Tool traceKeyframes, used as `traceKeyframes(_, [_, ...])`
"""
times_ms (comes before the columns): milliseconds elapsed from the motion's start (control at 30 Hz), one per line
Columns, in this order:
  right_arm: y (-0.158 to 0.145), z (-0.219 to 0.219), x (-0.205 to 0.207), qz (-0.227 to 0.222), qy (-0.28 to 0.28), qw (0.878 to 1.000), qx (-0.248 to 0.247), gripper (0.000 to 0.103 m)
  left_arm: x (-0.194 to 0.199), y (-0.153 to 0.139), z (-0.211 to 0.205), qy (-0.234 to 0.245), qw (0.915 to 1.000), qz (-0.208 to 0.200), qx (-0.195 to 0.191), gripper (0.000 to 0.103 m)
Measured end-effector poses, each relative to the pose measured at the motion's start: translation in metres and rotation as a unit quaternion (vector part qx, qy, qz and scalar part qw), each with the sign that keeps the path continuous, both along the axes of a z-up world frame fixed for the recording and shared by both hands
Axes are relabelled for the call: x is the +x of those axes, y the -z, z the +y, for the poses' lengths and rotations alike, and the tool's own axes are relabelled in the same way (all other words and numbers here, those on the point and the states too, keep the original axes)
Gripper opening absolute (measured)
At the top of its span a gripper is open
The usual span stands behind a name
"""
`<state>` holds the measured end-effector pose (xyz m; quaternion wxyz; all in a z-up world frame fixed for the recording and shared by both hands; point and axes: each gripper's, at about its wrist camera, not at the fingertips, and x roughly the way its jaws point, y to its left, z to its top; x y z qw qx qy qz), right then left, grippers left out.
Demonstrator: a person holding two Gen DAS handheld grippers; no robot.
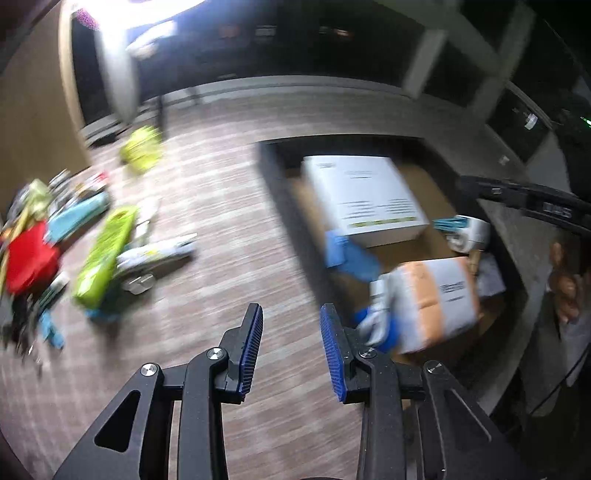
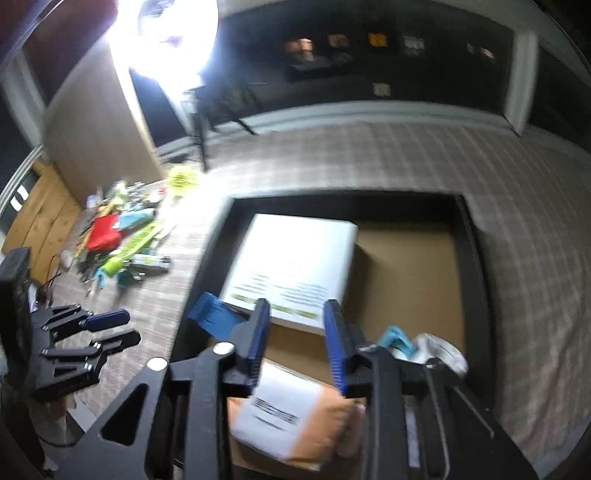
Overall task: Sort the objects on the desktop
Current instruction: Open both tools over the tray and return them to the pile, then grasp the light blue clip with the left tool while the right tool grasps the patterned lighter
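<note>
Tools (image 1: pixel 291 321) (image 2: pixel 296 317) gape — empty — near box (image 2: pixel 469 258).

Checked tablecloth (image 2: pixel 424 158) covering the table, running back to a pale ledge (image 2: pixel 332 110). Dark window (image 2: pixel 369 48) behind, reflecting small lights. Bright round lamp (image 2: pixel 166 33) glaring at upper left, beside a tan wall panel (image 2: pixel 92 129).
</note>
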<state>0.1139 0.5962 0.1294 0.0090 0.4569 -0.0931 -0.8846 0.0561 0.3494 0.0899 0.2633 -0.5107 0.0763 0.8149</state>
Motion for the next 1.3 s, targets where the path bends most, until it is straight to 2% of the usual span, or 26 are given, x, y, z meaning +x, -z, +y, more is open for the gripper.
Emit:
traceKeyframes(133, [-0.006, -0.034, -0.02, -0.005, -0.041, 0.999, 0.019, 0.04, -0.013, 0.009, -0.063, -0.068, 0.9976, -0.01, -0.007, 0.031])
traceKeyframes(300, [0.0, -0.079, -0.048, -0.022, -0.078, 0.996, 0.023, 0.04, -0.033, 0.019, -0.141, -0.15, 0.9882, -0.029, -0.011, 0.031])
traceKeyframes(433, [0.005, -0.119, -0.069, -0.03, -0.112, 0.992, 0.043, 0.04, -0.046, 0.028, -0.187, -0.193, 0.9803, -0.036, -0.017, 0.031])
traceKeyframes(533, [0.013, -0.152, -0.085, -0.031, -0.164, 0.984, 0.068, 0.04, -0.058, 0.036, -0.21, -0.218, 0.9746, -0.049, -0.012, 0.031])
traceKeyframes(767, [0.048, -0.206, -0.117, -0.072, -0.28, 0.951, 0.113, 0.04, -0.079, 0.052, -0.229, -0.254, 0.9638, -0.079, 0.013, 0.031])
traceKeyframes(1067, [0.079, -0.231, -0.145, -0.098, -0.348, 0.924, 0.123, 0.041, -0.103, 0.068, -0.227, -0.281, 0.954, -0.102, 0.018, 0.031])
traceKeyframes(1300, [0.096, -0.247, -0.162, -0.112, -0.377, 0.91, 0.133, 0.041, -0.117, 0.078, -0.218, -0.281, 0.9537, -0.107, -0.005, 0.028])
